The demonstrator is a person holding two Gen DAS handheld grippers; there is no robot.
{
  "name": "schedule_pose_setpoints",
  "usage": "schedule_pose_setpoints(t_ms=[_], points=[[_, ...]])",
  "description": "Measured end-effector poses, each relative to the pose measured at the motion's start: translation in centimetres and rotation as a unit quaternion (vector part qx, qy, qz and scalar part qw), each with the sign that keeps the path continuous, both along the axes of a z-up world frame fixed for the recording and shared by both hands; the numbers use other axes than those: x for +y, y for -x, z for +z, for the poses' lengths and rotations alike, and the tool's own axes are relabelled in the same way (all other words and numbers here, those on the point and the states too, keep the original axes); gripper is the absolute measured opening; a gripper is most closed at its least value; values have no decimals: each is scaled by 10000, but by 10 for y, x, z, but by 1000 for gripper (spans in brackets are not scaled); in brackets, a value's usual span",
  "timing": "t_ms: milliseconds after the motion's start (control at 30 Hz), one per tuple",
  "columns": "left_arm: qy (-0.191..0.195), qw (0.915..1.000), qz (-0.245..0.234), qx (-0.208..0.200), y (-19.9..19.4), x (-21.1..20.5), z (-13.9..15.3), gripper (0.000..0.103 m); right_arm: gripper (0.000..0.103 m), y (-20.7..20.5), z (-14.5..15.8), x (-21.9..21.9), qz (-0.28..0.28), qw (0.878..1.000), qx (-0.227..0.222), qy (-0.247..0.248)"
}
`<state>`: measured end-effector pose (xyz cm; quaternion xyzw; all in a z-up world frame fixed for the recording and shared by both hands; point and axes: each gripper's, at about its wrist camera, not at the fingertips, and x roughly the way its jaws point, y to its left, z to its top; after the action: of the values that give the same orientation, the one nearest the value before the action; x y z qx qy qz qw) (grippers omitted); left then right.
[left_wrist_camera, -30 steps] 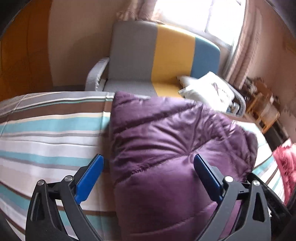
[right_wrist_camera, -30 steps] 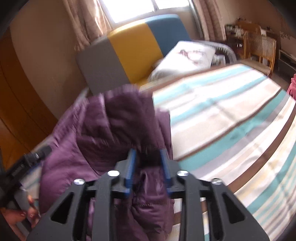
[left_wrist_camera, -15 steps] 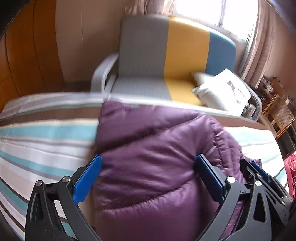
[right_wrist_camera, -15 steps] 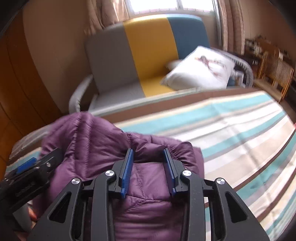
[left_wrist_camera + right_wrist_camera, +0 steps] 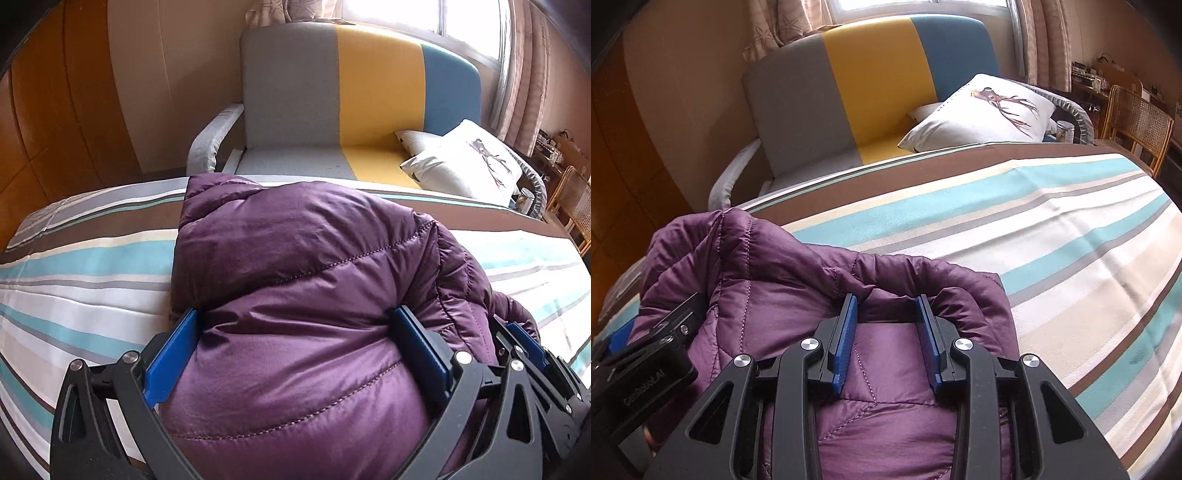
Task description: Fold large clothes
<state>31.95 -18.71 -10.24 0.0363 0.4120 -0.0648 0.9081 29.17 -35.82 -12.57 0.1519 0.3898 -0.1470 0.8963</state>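
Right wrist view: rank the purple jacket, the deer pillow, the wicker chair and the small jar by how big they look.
1. purple jacket, though nearness to the camera inflates it
2. deer pillow
3. wicker chair, partly cut off by the frame edge
4. small jar

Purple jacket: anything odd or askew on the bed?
The purple jacket sits as a puffy, uneven bundle on the striped bedspread, with a bunched edge by the right tool. No damage or spill shows.
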Motion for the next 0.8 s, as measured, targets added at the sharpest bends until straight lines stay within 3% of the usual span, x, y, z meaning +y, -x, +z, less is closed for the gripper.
schedule_pose_setpoints(t_ms=[267,367,533,800], points=[[271,9996,-25,-70,26,21,16,101,33,4,8,5,28,9999,-90,95],[358,9993,-62,-120,42,30,22,101,33,19,22,7,140,9990,-410,49],[303,9980,-236,-494,73,39,29,101,33,50,46,21,377,9970,-660,154],[212,9963,-419,-722,85,34,18,101,33,57,25,37,422,9955,-557,638]])
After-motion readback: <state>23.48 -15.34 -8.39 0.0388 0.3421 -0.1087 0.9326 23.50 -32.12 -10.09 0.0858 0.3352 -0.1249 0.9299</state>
